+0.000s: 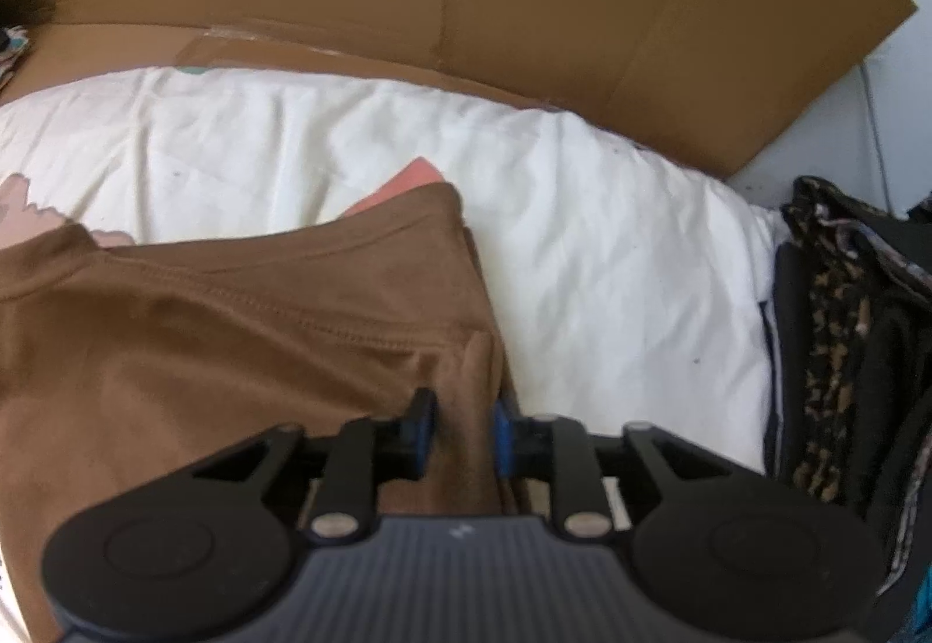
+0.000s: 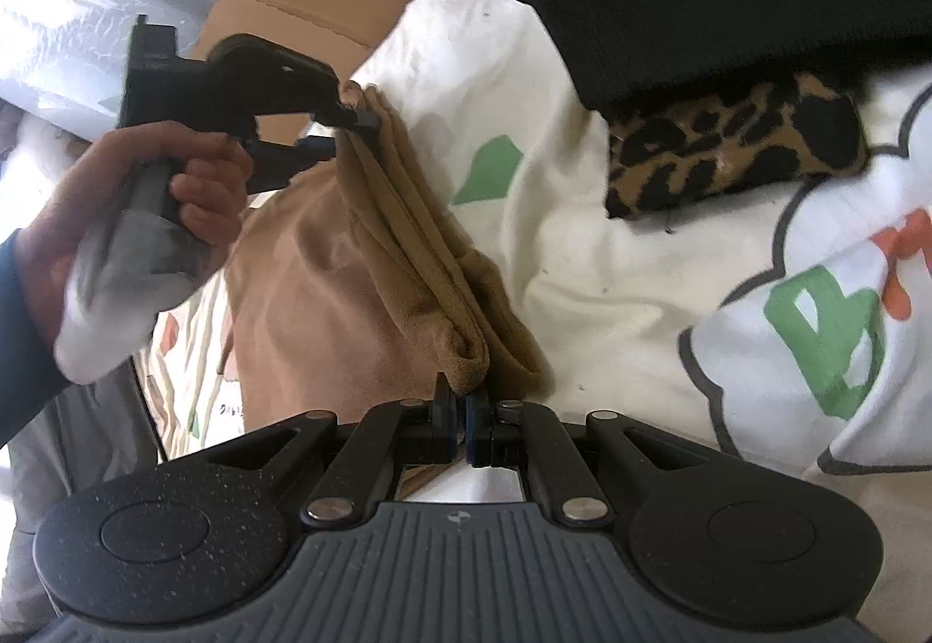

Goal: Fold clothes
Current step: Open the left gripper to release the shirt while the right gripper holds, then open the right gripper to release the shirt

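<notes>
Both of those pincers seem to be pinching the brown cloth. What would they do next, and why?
Probably carry the pinched edge over and lay it down. The left gripper and right gripper each clamp the bunched edge of the brown garment, its layers doubled above the white sheet.

My left gripper (image 1: 460, 430): black plastic linkage arms, blue pads (image 1: 501, 436) on the fingertips, silver round pivot screws, two big round black discs either side, ribbed dark grey body with a tiny white mark at centre top. My right gripper (image 2: 460, 424): same build, black arms, dark blue pads, silver screws, speckled black discs (dusty-looking), ribbed grey housing with a small round logo. In the right wrist view my left hand (image 2: 122, 212) shows on a black handle wrapped partly in white-grey material; dark navy sleeve (image 2: 23, 328) at the wrist.
</notes>
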A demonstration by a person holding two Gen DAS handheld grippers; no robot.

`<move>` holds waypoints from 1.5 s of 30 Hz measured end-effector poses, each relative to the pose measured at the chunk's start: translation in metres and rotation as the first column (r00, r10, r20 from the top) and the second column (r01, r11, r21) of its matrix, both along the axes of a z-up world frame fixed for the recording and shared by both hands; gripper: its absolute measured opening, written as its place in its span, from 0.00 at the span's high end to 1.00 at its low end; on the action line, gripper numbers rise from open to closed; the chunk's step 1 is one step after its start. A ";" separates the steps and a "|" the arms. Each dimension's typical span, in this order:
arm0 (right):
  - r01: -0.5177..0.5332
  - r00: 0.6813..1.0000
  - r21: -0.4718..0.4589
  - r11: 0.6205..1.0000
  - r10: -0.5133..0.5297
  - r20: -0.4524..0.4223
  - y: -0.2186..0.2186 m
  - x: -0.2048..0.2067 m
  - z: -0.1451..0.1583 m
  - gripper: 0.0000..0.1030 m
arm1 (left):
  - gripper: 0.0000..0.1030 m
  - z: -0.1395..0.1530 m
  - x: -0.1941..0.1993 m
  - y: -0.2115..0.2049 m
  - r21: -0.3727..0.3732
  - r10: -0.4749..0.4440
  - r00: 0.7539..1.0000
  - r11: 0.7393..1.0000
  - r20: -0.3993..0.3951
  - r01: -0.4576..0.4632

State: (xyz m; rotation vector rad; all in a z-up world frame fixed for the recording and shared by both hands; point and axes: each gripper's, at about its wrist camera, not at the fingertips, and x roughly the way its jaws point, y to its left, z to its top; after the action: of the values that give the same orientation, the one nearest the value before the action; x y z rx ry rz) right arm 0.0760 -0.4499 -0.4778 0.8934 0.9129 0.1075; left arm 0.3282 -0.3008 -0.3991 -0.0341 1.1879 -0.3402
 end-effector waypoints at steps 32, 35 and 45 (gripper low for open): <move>-0.083 0.996 -0.276 0.958 0.092 0.020 0.002 0.014 0.049 0.71 | 0.85 -0.019 0.009 -0.004 0.104 -0.229 0.971 0.970 0.064 0.222; -0.127 0.991 -0.293 0.948 0.135 0.010 0.012 0.026 0.044 0.71 | 0.85 -0.020 0.011 0.000 0.071 -0.192 0.980 0.980 0.048 0.188; -0.085 0.996 -0.278 0.957 0.079 -0.030 0.006 0.029 0.027 0.70 | 0.88 -0.018 0.017 -0.011 0.114 -0.241 0.969 0.966 0.049 0.234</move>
State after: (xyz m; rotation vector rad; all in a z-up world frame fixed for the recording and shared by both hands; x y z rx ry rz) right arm 0.1051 -0.4435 -0.4504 0.5948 0.9555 0.0400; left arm 0.3450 -0.3118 -0.4169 0.2132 1.1483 -0.4841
